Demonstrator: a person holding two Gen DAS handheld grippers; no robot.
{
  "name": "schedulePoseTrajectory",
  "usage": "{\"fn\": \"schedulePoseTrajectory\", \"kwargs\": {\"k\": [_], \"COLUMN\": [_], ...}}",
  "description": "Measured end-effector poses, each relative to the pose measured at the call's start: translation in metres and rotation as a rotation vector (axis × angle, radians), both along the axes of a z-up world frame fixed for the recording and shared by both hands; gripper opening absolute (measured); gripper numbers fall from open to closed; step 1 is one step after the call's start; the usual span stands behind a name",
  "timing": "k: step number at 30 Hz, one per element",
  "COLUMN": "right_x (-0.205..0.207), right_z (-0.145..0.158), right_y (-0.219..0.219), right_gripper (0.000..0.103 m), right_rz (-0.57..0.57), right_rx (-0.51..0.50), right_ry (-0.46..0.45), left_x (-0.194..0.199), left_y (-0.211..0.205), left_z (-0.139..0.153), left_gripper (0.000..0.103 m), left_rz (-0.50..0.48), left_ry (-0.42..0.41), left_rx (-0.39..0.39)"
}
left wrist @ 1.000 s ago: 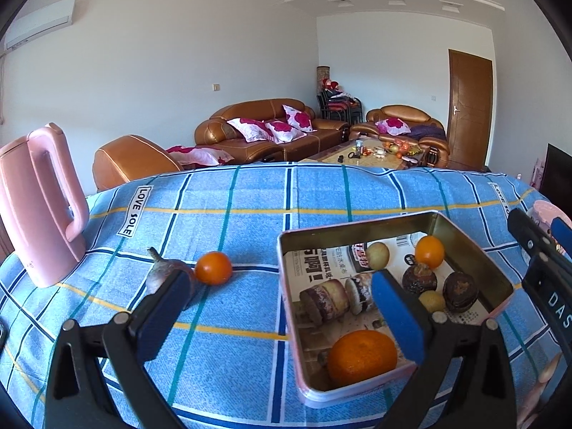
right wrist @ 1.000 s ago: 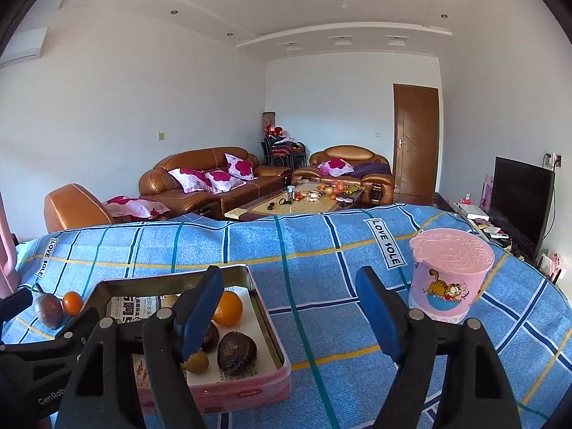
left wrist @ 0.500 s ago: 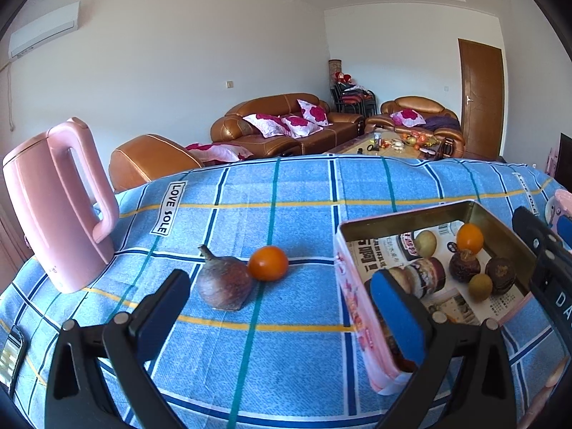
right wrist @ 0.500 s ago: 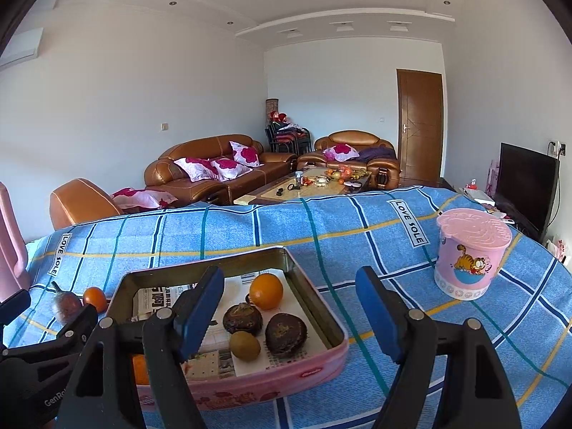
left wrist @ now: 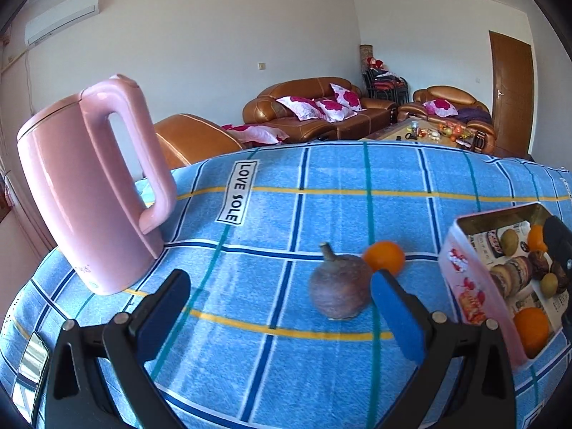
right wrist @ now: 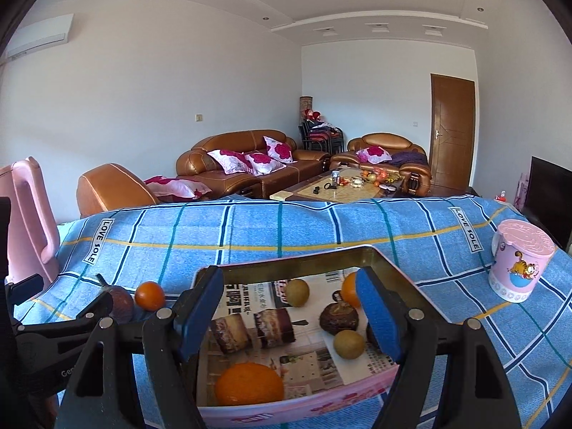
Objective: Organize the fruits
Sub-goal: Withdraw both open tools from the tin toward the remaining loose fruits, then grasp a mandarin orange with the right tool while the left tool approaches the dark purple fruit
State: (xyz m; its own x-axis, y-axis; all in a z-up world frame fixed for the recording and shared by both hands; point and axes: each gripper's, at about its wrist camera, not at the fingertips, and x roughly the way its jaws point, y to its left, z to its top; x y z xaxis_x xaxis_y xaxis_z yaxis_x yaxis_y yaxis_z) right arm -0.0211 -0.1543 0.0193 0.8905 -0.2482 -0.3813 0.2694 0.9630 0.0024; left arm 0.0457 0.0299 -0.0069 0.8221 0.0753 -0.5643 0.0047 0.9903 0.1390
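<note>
Both grippers have swung leftward across the tabletop, so the mangosteen [left wrist: 339, 295] now lies between the left gripper's [left wrist: 282, 307] wide-open, empty jaws, a small orange [left wrist: 384, 257] touching it behind. Near the left edge stands a pink kettle [left wrist: 89, 186]. Over the fruit tin [right wrist: 389, 268], the right gripper [right wrist: 289, 309] hovers open and empty.

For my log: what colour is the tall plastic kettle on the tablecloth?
Pale pink tall plastic kettle; clearest in the left wrist view.
</note>
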Motion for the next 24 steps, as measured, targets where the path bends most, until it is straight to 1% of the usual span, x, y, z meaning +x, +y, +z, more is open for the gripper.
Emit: {"fn": "schedulePoseTrajectory", "kwargs": {"k": [5, 9, 10, 11, 13, 14, 15, 17, 20, 24], "right_x": [0.014, 0.031, 0.036, 0.039, 0.048, 0.055, 0.063, 0.076, 0.088, 0.103], "right_z": [-0.001, -0.005, -0.006, -0.008, -0.011, -0.013, -0.017, -0.024, -0.03, -0.041], "right_y": [0.024, 0.045, 0.05, 0.055, 0.065, 0.07, 0.076, 0.085, 0.092, 0.092], "right_gripper": [0.077, 0.077, 0.077, 0.075, 0.063, 0.049, 0.038, 0.035, 0.035, 0.035], "right_rz": [0.07, 0.129, 0.146, 0.169, 0.215, 0.233, 0.257, 0.305, 0.328, 0.37], "right_rx": [-0.011, -0.041, -0.046, -0.048, -0.067, -0.083, -0.094, -0.103, -0.113, -0.073], "right_ry": [0.02, 0.068, 0.08, 0.088, 0.117, 0.144, 0.179, 0.243, 0.289, 0.37], "left_x": [0.017, 0.027, 0.029, 0.03, 0.03, 0.03, 0.03, 0.029, 0.029, 0.028], "left_y": [0.031, 0.055, 0.059, 0.062, 0.065, 0.066, 0.066, 0.066, 0.066, 0.065], "left_z": [-0.005, -0.01, -0.011, -0.012, -0.013, -0.014, -0.014, -0.014, -0.013, -0.012], "left_gripper": [0.103, 0.103, 0.103, 0.103, 0.103, 0.103, 0.103, 0.103, 0.103, 0.103], "left_rz": [0.07, 0.131, 0.149, 0.163, 0.179, 0.183, 0.185, 0.182, 0.177, 0.183], "left_ry": [0.041, 0.093, 0.102, 0.108, 0.115, 0.116, 0.116, 0.114, 0.115, 0.11], "left_rx": [-0.003, -0.062, -0.066, -0.065, -0.059, -0.055, -0.047, -0.038, -0.02, 0.009]}}
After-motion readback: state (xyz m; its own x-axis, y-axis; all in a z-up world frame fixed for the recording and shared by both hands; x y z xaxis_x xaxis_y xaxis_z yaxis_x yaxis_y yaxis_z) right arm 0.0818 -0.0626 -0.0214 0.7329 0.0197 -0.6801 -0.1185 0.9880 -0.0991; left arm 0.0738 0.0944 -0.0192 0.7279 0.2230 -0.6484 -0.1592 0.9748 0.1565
